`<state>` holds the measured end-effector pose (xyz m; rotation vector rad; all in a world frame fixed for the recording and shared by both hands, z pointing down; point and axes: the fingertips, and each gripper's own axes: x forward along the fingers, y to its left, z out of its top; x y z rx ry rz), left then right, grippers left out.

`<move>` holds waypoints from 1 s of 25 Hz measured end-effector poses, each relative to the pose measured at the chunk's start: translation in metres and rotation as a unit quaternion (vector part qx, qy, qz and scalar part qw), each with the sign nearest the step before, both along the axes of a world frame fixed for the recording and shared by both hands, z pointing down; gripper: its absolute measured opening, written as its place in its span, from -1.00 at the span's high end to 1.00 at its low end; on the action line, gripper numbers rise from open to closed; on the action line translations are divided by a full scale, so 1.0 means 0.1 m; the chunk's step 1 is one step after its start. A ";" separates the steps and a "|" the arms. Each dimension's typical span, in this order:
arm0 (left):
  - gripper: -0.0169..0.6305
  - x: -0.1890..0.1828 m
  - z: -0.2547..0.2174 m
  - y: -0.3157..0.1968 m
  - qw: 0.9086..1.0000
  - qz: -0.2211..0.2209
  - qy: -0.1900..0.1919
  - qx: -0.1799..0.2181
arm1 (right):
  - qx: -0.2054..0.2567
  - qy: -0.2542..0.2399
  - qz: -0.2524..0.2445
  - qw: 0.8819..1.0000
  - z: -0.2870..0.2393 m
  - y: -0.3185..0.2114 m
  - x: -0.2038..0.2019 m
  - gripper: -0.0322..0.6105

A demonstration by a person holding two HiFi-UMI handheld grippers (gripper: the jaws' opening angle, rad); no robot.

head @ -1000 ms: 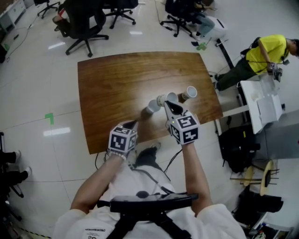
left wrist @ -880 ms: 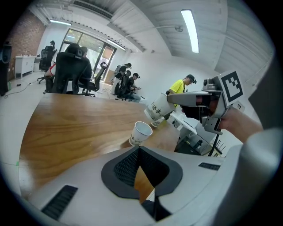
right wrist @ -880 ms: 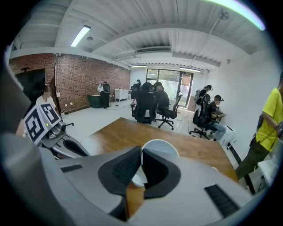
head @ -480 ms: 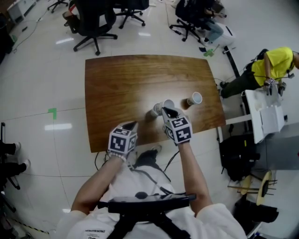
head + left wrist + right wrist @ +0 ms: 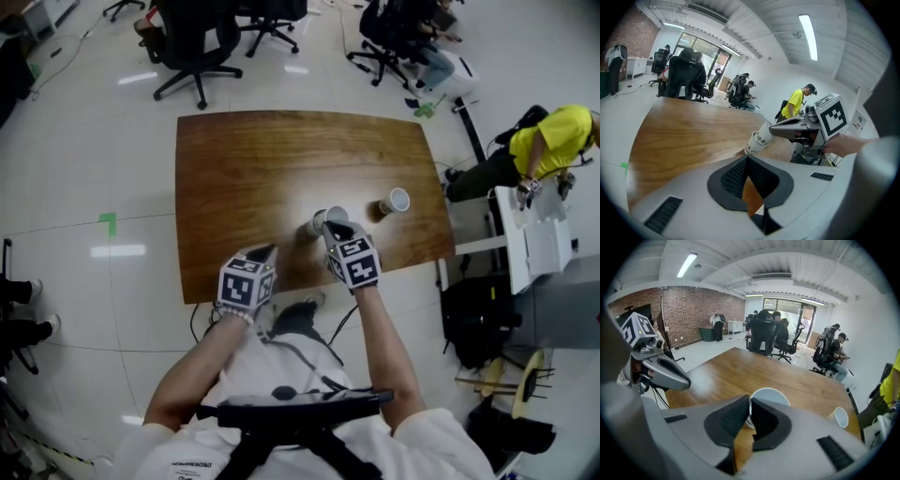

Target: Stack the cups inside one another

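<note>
Three white paper cups are seen at the wooden tabletop (image 5: 253,169). The right claw (image 5: 749,404) is pinched on the near wall of the held cup (image 5: 773,397), one pad inside the rim and one outside, so that the cup's open mouth is turned back toward the claw's body. Whether the base of this cup rests on the wood cannot be told. Just to the left of the right claw's tips, the tilted cup (image 5: 758,139) is seen with its printed side showing and its rim turned toward the left claw (image 5: 747,161). It is placed close against the held cup (image 5: 337,216), but whether the two touch cannot be made out. The far cup (image 5: 839,417) stands upright well to the right of the right claw, mouth up, apart from the other two. The left claw is pressed together with nothing between its pads, only a sliver of wood being seen through the gap behind them. It is held short of the tilted cup (image 5: 314,226), over the near edge of the tabletop, to the left of the right claw (image 5: 335,228).
</note>
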<state>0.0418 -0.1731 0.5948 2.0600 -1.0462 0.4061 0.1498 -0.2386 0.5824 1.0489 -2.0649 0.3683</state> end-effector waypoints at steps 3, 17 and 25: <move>0.97 0.00 0.00 0.00 1.000 -0.003 0.002 -0.001 | -0.004 0.009 -0.005 1.000 0.07 0.00 0.00 0.84; 0.97 -0.07 0.04 0.05 1.000 -0.014 0.002 -0.006 | -0.021 0.037 -0.029 0.999 0.35 0.02 -0.06 0.82; 0.96 -0.10 0.05 0.06 1.000 -0.018 0.002 -0.008 | -0.038 0.053 -0.031 0.997 0.50 0.06 -0.06 0.79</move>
